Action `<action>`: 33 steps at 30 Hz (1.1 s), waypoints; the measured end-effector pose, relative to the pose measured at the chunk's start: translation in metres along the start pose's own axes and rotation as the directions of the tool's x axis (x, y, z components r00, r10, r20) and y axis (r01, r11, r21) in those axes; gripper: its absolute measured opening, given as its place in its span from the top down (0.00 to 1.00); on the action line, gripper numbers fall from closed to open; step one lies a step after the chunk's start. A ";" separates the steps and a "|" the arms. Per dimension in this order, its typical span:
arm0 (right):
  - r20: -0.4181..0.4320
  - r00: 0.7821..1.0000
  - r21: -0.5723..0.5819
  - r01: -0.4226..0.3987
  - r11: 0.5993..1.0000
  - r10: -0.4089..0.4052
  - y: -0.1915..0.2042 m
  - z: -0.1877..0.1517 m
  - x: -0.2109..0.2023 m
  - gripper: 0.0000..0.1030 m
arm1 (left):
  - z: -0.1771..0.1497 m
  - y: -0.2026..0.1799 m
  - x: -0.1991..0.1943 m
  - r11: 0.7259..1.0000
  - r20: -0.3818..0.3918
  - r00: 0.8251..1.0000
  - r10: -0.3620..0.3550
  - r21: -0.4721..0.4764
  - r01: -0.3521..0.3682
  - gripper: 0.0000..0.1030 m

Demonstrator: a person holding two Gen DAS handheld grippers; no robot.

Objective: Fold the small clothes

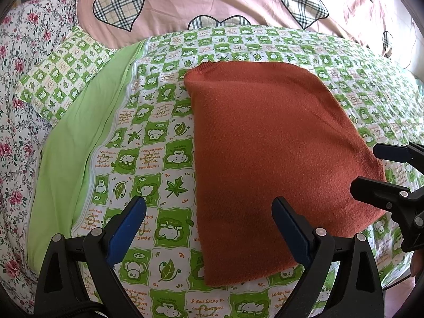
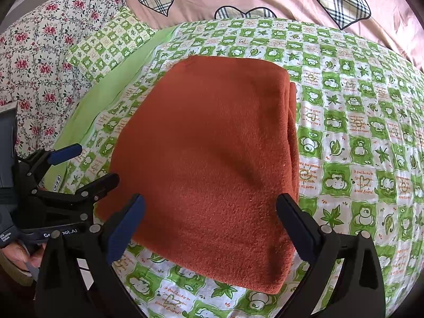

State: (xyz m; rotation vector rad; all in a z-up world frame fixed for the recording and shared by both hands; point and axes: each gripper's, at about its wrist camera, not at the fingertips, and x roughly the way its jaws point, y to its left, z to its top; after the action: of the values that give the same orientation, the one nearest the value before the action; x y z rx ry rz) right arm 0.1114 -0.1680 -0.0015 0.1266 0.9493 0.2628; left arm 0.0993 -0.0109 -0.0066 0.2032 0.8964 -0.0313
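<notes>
A rust-orange knit garment (image 1: 275, 153) lies folded into a flat rectangle on the green checked bedspread (image 1: 159, 122). My left gripper (image 1: 209, 206) is open above the garment's near left edge, nothing between its fingers. In the same view, my right gripper (image 1: 368, 167) is open at the garment's right edge. In the right wrist view the folded garment (image 2: 212, 153) fills the middle, layered edges showing on its right side. My right gripper (image 2: 212, 204) hangs open over its near edge. The left gripper (image 2: 92, 163) stands open at the garment's left corner.
A small green checked pillow (image 1: 63, 74) and a plain green sheet strip (image 1: 79, 143) lie left of the garment. A floral quilt (image 1: 18, 79) covers the far left. A pink heart-patterned duvet (image 1: 212, 0) is bunched at the back. A person's hand (image 2: 21, 254) holds the left gripper.
</notes>
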 end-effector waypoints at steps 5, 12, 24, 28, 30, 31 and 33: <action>0.000 1.000 0.000 0.001 1.000 -0.001 0.000 0.000 0.000 0.04 | 0.000 -0.001 0.000 1.000 0.000 1.000 0.000 0.001 0.000 0.07; 0.005 1.000 0.000 -0.001 1.000 0.001 -0.002 0.002 -0.001 0.04 | 0.003 -0.001 0.001 1.000 0.003 1.000 0.002 -0.001 -0.002 0.07; 0.045 0.999 0.025 0.020 0.999 -0.021 -0.011 0.018 -0.002 0.04 | 0.017 0.007 0.009 1.000 0.018 1.000 0.002 -0.030 -0.002 0.07; 0.051 0.998 0.030 0.021 0.999 -0.022 -0.013 0.019 -0.002 0.04 | 0.020 0.008 0.010 0.999 0.018 1.000 0.006 -0.031 -0.005 0.07; 0.052 0.998 0.031 0.022 0.999 -0.023 -0.014 0.019 -0.002 0.04 | 0.022 0.007 0.010 1.000 0.018 1.000 0.006 -0.029 -0.005 0.07; 0.052 0.998 0.031 0.022 0.999 -0.024 -0.014 0.019 -0.001 0.04 | 0.022 0.006 0.010 1.000 0.018 1.000 0.008 -0.027 -0.007 0.07; 0.052 0.998 0.033 0.021 0.999 -0.023 -0.015 0.019 -0.002 0.04 | 0.022 0.005 0.010 1.000 0.018 1.000 0.009 -0.024 -0.009 0.07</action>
State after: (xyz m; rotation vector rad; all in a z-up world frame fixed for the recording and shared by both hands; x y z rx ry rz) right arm 0.1285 -0.1831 0.0073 0.1522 0.9028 0.2232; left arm 0.1233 -0.0092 -0.0001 0.1844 0.8770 -0.0138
